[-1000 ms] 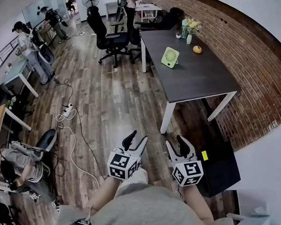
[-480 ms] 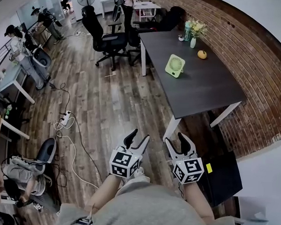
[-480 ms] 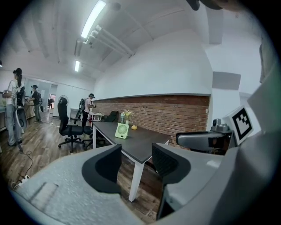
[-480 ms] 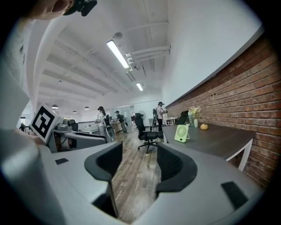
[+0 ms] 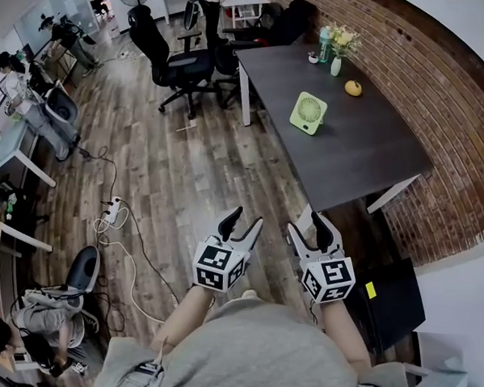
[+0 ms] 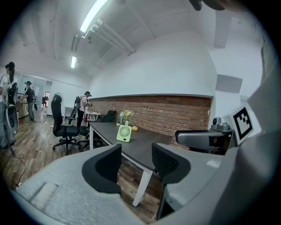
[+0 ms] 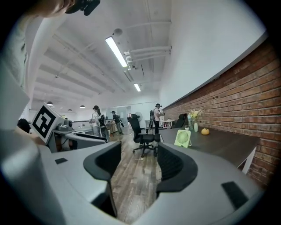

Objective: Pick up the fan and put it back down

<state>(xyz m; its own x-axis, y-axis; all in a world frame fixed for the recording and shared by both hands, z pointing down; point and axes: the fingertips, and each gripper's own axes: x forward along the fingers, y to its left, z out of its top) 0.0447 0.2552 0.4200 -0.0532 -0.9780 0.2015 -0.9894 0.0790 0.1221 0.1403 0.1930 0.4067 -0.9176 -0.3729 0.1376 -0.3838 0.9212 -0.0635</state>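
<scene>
green fan, dark table, red-brick wall

Bright even indoor light from ceiling strip lights, blown out white; darker shadow under the surface. Heavy fisheye: brick wall beside the surface bows, gripper-view corners black. Left tool and right tool soft close to lens

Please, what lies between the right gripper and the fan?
Head view: only bare table before the fan. The right gripper, empty, has just been opening its jaws.
</scene>
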